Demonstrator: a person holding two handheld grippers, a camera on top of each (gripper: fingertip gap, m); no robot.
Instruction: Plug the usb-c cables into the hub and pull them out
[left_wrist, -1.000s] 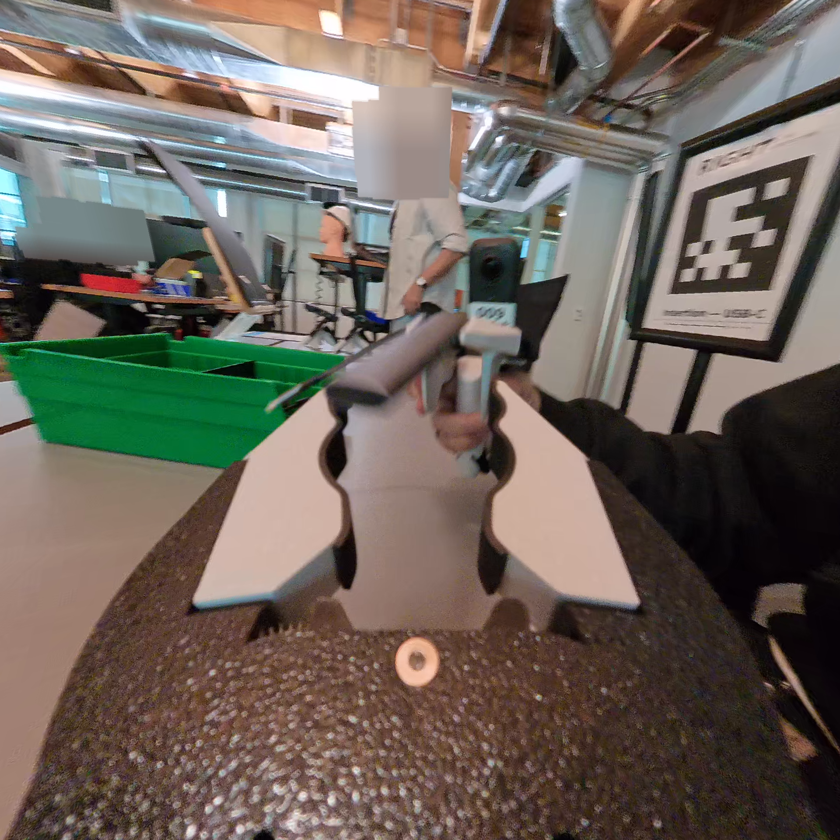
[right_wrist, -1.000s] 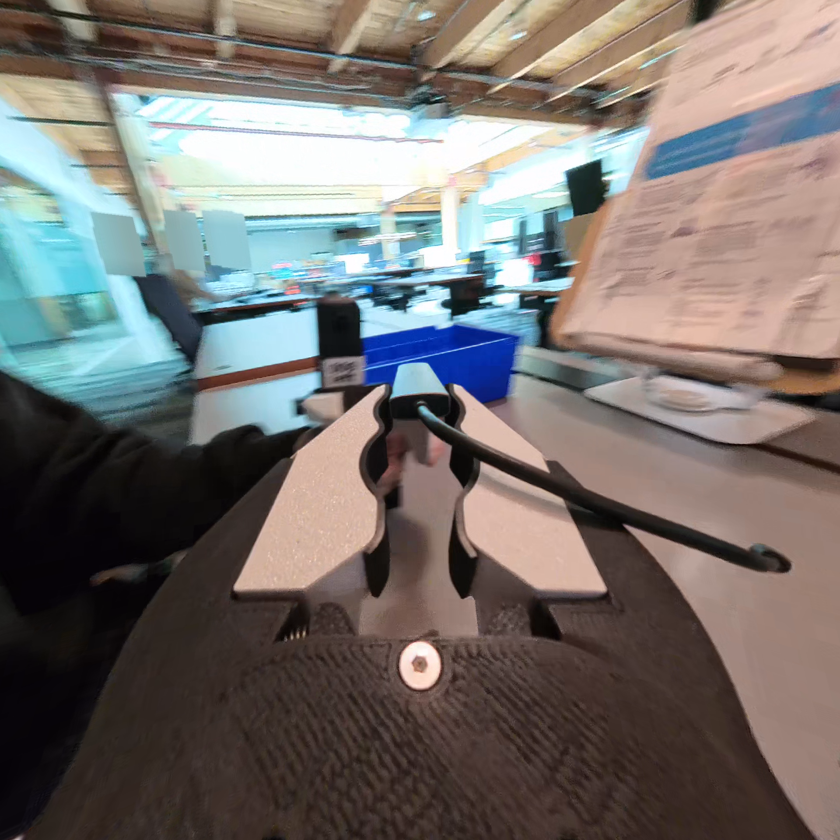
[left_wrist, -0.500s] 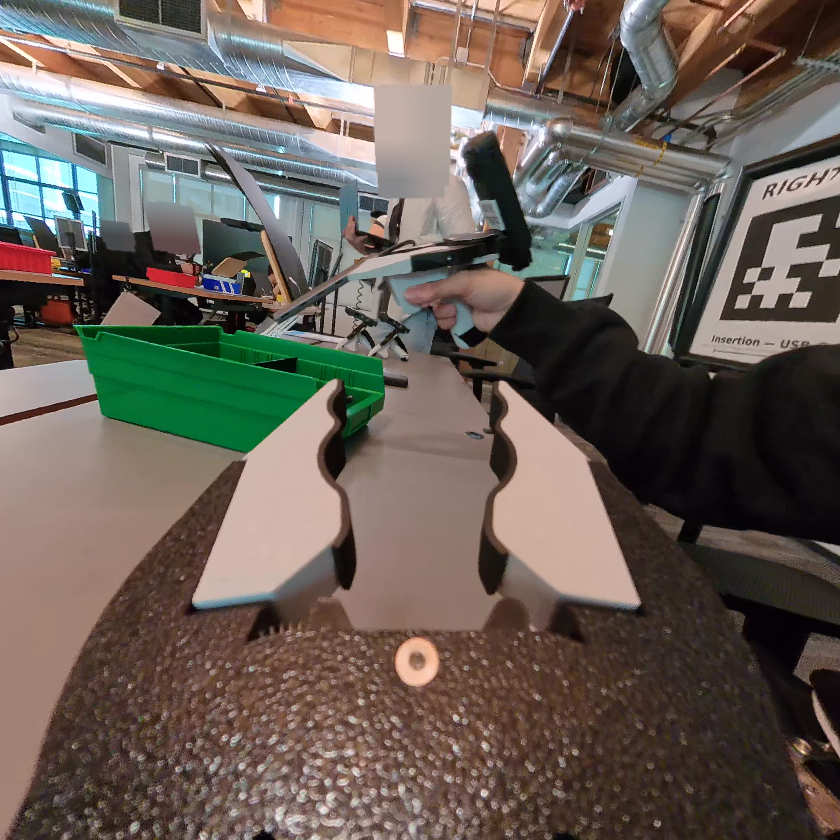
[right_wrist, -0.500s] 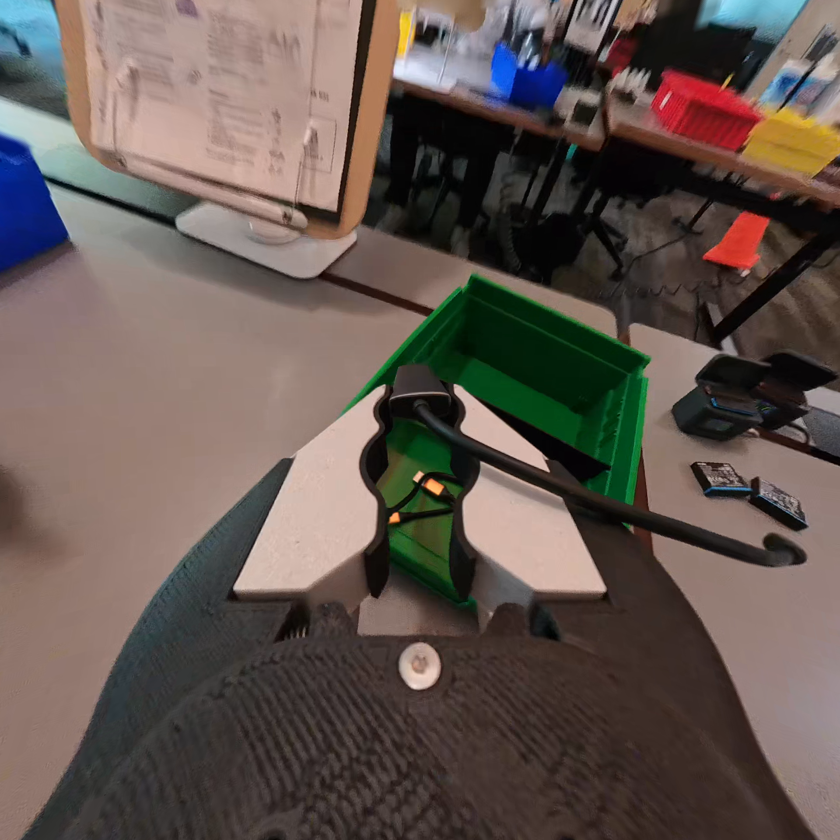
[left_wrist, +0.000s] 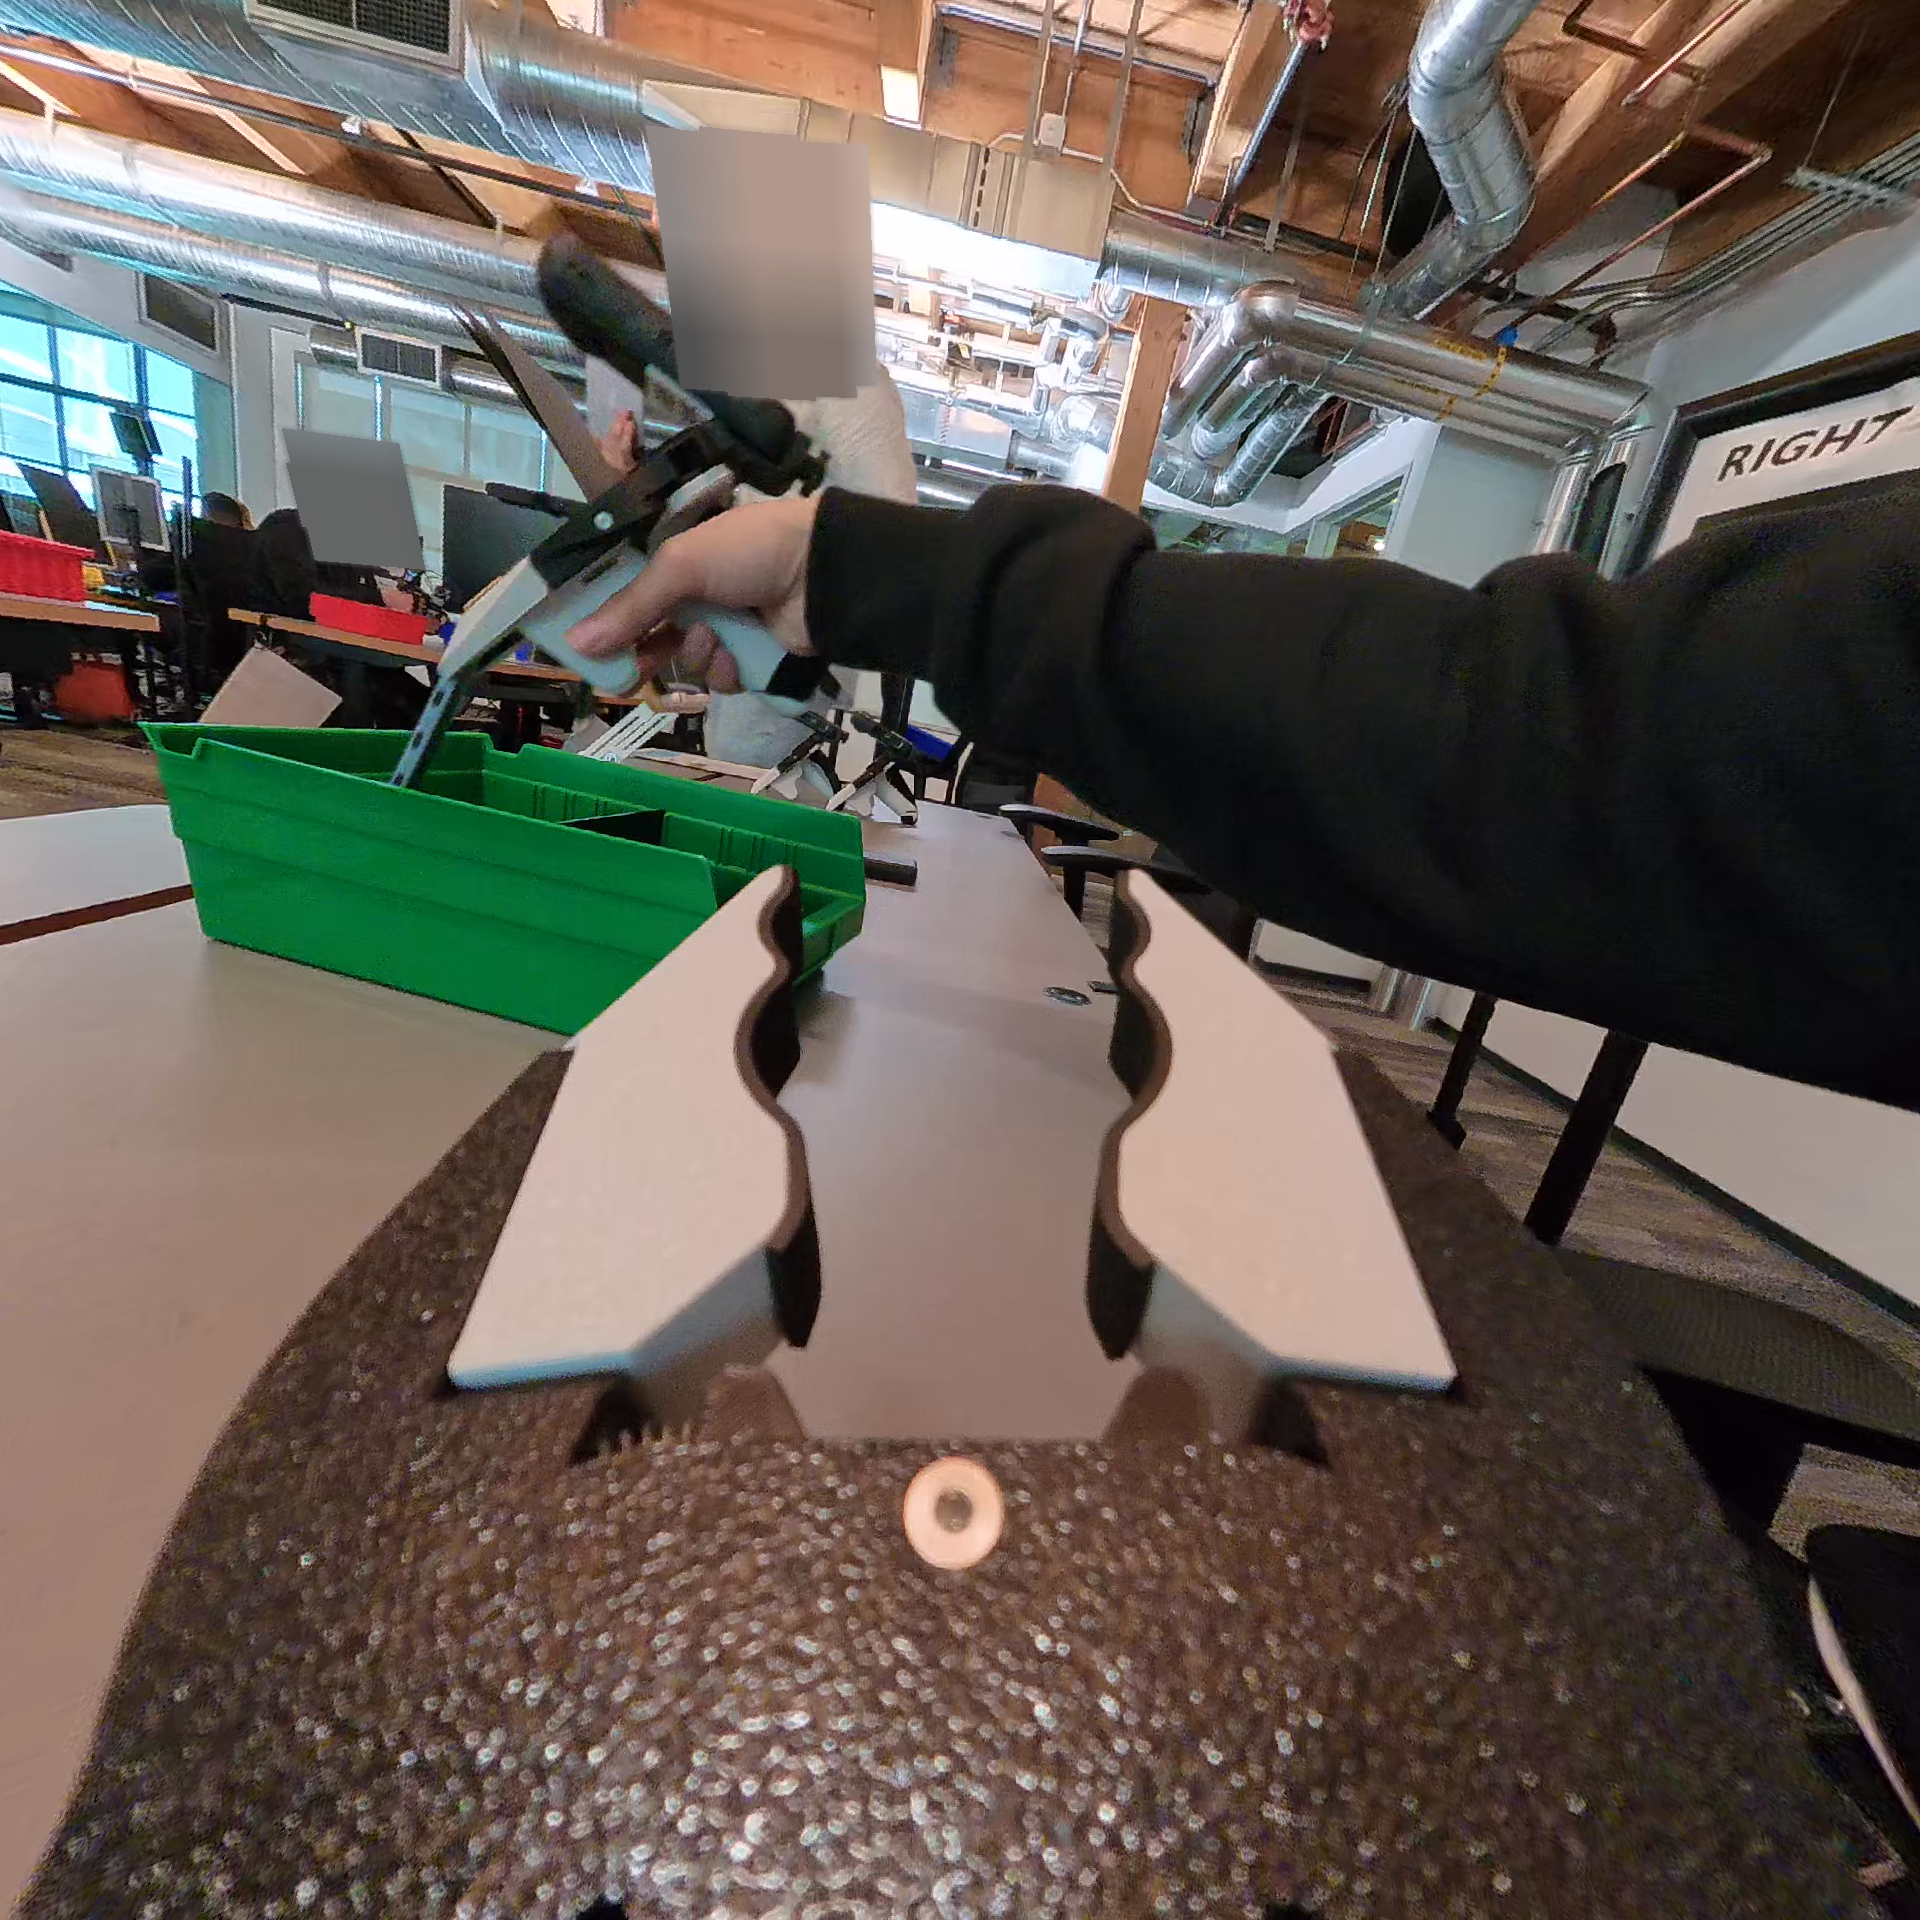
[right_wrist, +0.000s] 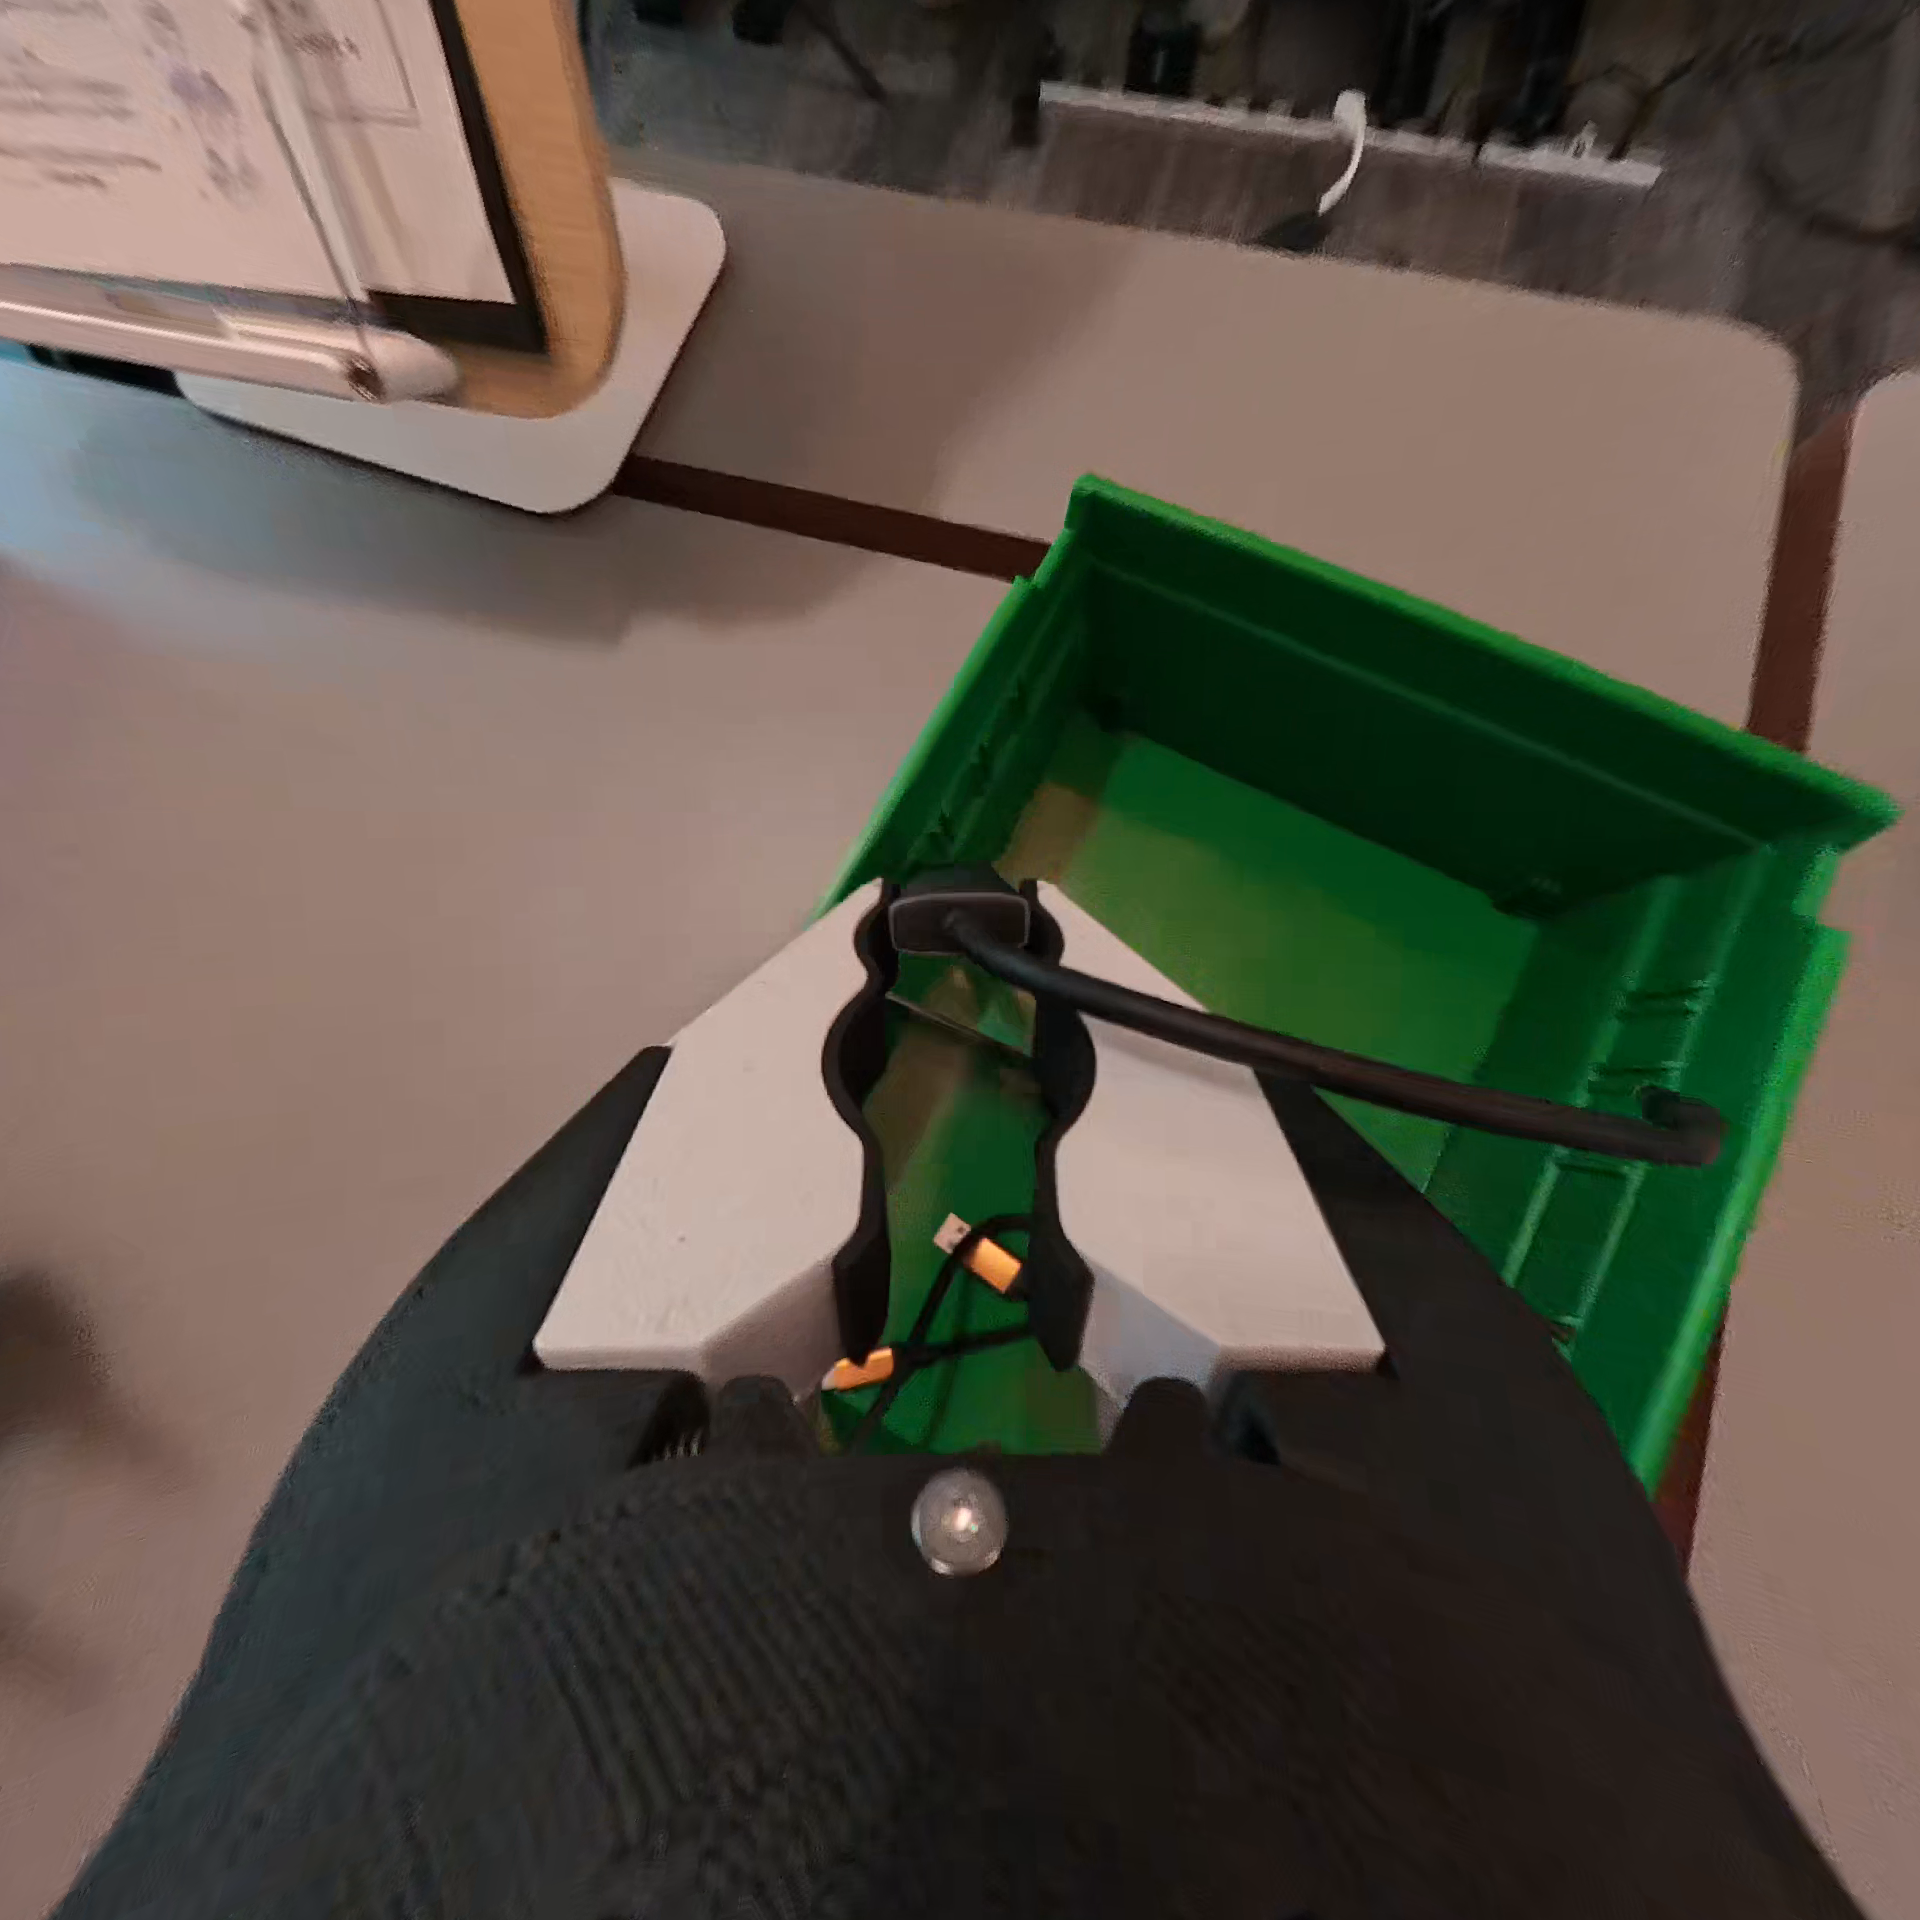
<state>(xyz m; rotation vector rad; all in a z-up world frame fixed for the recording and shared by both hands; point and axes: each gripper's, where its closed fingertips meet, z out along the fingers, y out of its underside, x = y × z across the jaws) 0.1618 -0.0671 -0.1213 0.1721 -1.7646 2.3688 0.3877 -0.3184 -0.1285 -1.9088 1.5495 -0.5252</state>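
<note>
My right gripper (right_wrist: 958, 906) is shut on the grey hub (right_wrist: 956, 922) and holds it above the green bin (right_wrist: 1621, 1174), tips pointing down into it. The hub's short black lead (right_wrist: 1330, 1060) sticks out to the right. USB-C cables with orange plugs (right_wrist: 987, 1262) lie on the bin floor, seen between the fingers. In the left wrist view my left gripper (left_wrist: 954, 925) is open and empty, low over the grey table (left_wrist: 208, 1122). The right gripper (left_wrist: 488, 665) shows there too, tilted down into the green bin (left_wrist: 457, 894).
A stand holding papers (right_wrist: 312, 208) on a white base is at the table's far left in the right wrist view. A framed sign (left_wrist: 1808, 457) stands at the right in the left wrist view. People, desks and red bins are in the background. There is about 35 cm between the tips of the two grippers.
The right gripper has swung with the hub away from in front of the left gripper, over to the green bin, and tipped down into it. The left gripper stays open, tilted slightly up.
</note>
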